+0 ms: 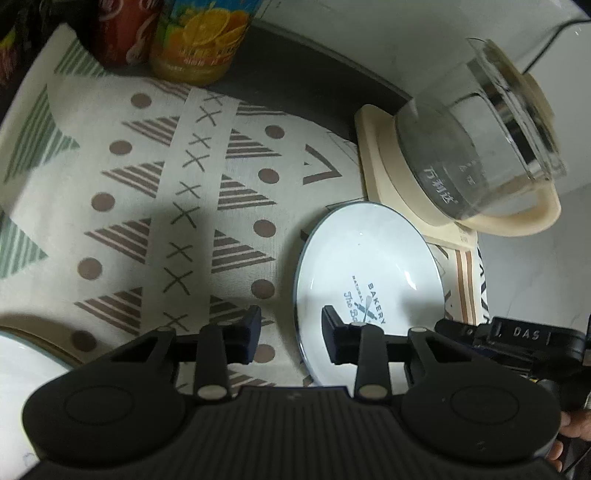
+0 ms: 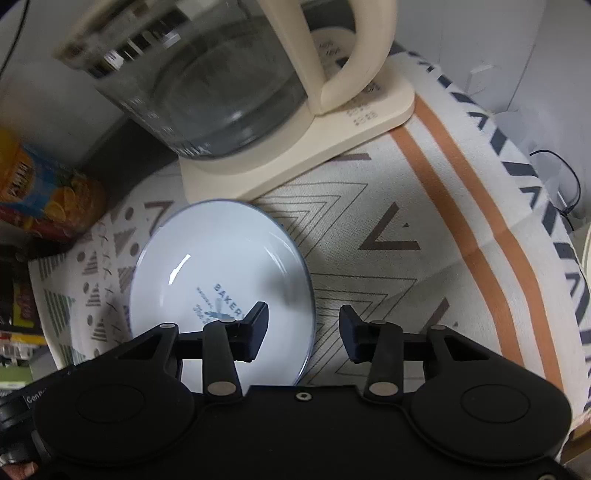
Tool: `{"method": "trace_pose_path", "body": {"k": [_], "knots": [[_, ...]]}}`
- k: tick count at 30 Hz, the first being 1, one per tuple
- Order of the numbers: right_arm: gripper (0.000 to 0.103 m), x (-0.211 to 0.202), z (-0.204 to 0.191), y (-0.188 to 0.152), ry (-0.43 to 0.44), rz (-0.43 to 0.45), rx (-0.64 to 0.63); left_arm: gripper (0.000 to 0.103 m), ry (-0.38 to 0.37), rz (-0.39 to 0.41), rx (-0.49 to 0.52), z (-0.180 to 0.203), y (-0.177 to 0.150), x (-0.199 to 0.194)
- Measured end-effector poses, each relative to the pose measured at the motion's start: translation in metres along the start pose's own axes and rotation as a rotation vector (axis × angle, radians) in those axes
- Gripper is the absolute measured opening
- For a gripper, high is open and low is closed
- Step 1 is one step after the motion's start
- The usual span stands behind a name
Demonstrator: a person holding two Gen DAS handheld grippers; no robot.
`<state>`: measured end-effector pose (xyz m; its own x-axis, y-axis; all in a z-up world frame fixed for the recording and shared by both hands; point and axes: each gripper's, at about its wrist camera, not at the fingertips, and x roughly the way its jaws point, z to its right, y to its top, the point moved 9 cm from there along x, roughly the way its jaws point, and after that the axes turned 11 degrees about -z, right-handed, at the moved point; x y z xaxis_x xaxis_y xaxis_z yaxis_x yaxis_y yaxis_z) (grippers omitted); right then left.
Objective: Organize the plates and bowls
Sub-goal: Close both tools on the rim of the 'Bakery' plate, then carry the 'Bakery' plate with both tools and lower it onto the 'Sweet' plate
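Observation:
A white plate (image 1: 369,251) with a thin blue rim and a "BAKERY" print lies flat on the patterned cloth (image 1: 147,184), just in front of the kettle base. My left gripper (image 1: 291,325) straddles its left rim, one finger over the cloth and the other over the plate's inside. Both pads stand clear of the rim. The same plate (image 2: 221,251) fills the lower left of the right wrist view. There my right gripper (image 2: 303,321) straddles the right rim, pads also apart from it. The right gripper's body (image 1: 517,336) shows beyond the plate.
A glass kettle (image 1: 480,140) on a cream base (image 1: 376,147) stands right behind the plate. An orange juice bottle (image 1: 199,37) and a red can (image 1: 122,33) stand at the back left. Part of another white dish (image 1: 18,369) shows at the lower left edge.

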<state>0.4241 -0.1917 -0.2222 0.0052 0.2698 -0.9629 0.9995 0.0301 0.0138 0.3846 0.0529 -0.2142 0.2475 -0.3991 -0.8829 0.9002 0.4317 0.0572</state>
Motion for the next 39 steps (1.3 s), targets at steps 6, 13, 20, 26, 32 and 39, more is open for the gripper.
{"method": "trace_pose_path", "body": {"k": [6,13,20,26,32,39], "knots": [[0.029,0.018,0.001,0.007,0.014,-0.073,-0.025,0.023,-0.026,-0.012,-0.058,-0.002,0.001,0.017],[0.023,0.031,-0.005,0.010,0.021,-0.108,-0.061,0.017,-0.053,-0.026,-0.091,-0.003,-0.001,0.027],[0.018,0.024,-0.012,0.011,0.024,-0.072,-0.091,0.013,-0.035,-0.020,-0.056,0.002,-0.001,0.026],[0.010,0.001,-0.026,0.006,0.087,0.002,-0.115,0.013,-0.025,-0.003,-0.029,-0.006,0.004,0.011],[0.010,-0.012,-0.046,-0.003,0.097,0.053,-0.123,0.013,-0.019,0.021,0.001,-0.010,0.006,-0.014],[0.010,-0.020,-0.076,-0.020,0.124,0.100,-0.130,0.013,-0.026,0.045,0.017,-0.028,0.003,-0.041]]}}
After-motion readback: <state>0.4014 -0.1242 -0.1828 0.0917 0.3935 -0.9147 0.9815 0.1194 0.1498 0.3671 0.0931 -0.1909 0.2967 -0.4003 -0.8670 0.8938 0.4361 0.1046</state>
